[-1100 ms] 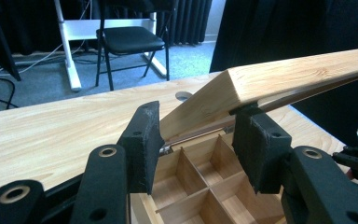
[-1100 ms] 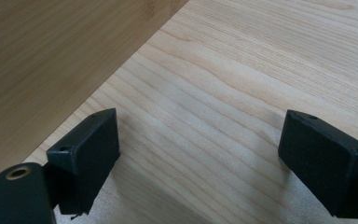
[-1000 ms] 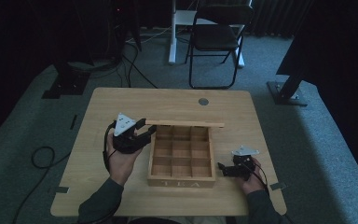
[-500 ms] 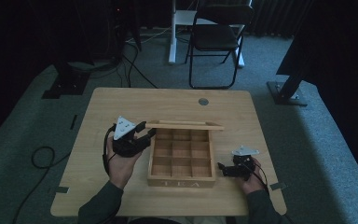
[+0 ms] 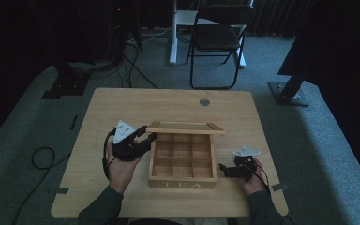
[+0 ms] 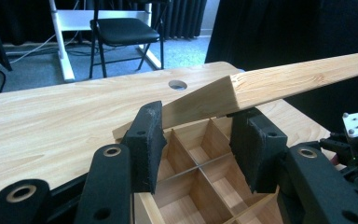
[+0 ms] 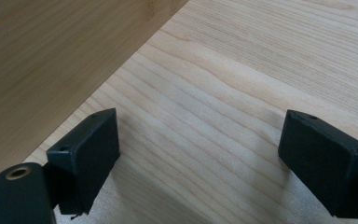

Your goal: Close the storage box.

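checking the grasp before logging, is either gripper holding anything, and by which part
Nothing is clamped. The left gripper is open, its jaws straddling the near left corner of the raised lid of the tea box. The right gripper is open over bare table.

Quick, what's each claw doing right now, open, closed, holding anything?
Left claw: open, straddling the corner of the raised wooden lid, not clamped.
Right claw: open, empty, beside the wooden tea box.

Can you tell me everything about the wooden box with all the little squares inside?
The wooden box is light wood with "TEA" on its front wall. Thin dividers split it into nine empty compartments, three by three. Its framed lid is raised at the back. It sits on the table, between the left gripper, whose open jaws are at the lid's corner, and the right gripper.
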